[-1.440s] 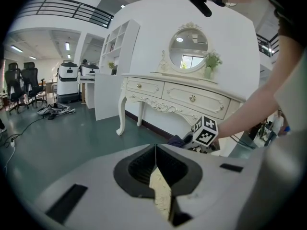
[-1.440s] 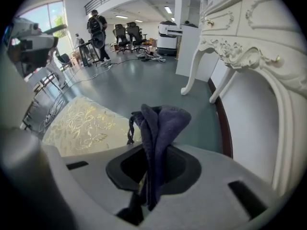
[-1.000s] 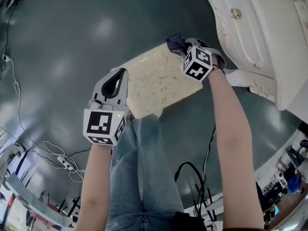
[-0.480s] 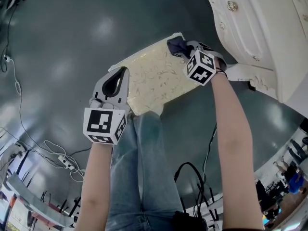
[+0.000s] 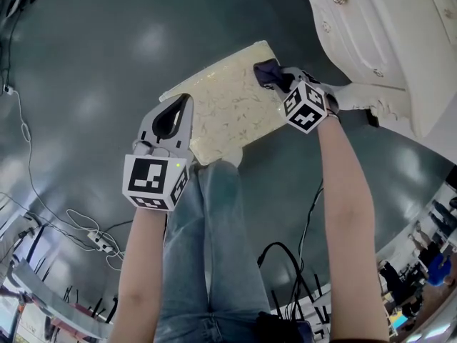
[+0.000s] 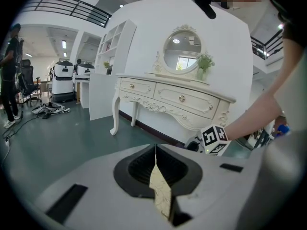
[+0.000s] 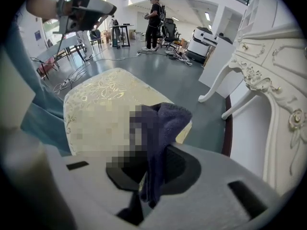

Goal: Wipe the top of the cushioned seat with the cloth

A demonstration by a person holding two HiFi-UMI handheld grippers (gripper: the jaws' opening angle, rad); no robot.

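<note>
The main risk, as I judge it, is the cloth point(image 5: 270, 71) running off the seat point(image 5: 228, 113). It sits bunched at the far right corner, right by the edge, so an outward stroke would miss the top. The right gripper point(image 5: 284, 79) is clamped on the cloth, which rests on the seat. The left gripper point(image 5: 177, 116) pinches the seat's near left edge.
</note>
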